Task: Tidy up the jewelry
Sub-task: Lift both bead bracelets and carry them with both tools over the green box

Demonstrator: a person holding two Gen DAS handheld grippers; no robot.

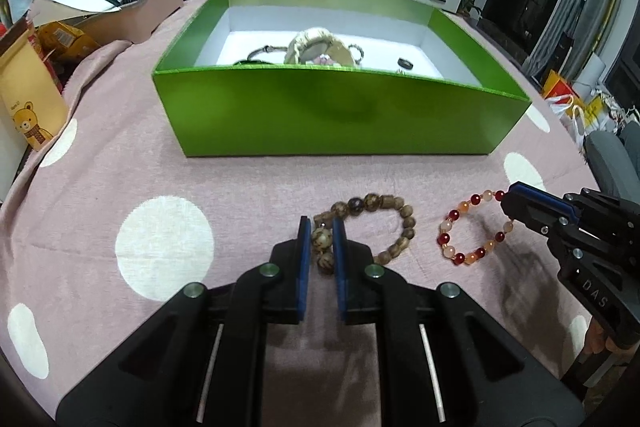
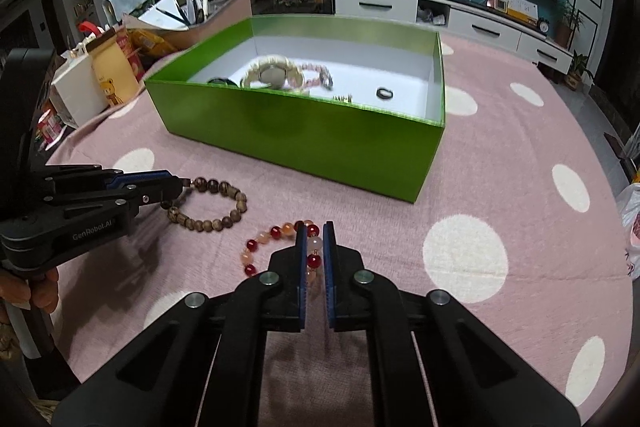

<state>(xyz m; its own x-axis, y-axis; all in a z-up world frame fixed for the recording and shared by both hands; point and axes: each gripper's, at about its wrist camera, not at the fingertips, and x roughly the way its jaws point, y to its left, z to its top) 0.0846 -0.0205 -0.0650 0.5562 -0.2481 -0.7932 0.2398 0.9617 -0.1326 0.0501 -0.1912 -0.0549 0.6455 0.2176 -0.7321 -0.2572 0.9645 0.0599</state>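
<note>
A brown wooden-bead bracelet (image 1: 374, 223) lies on the pink dotted cloth, and my left gripper (image 1: 321, 227) is shut on the beads at its left end. Beside it lies a red and orange bead bracelet (image 1: 472, 231), with my right gripper (image 2: 315, 230) shut on its right side. In the right wrist view the left gripper (image 2: 182, 189) nips the wooden bracelet (image 2: 216, 205) from the left, next to the red bracelet (image 2: 276, 243). The green box (image 1: 332, 115) stands behind, holding a watch (image 2: 274, 73), bracelets and a dark ring (image 2: 385, 92).
A pink desk organiser with pens (image 1: 136, 7) and snack packets (image 1: 28, 87) crowd the table's left edge. A hand (image 2: 36, 287) holds the left gripper's grip. White drawers (image 2: 472, 23) and bags on the floor lie beyond the table.
</note>
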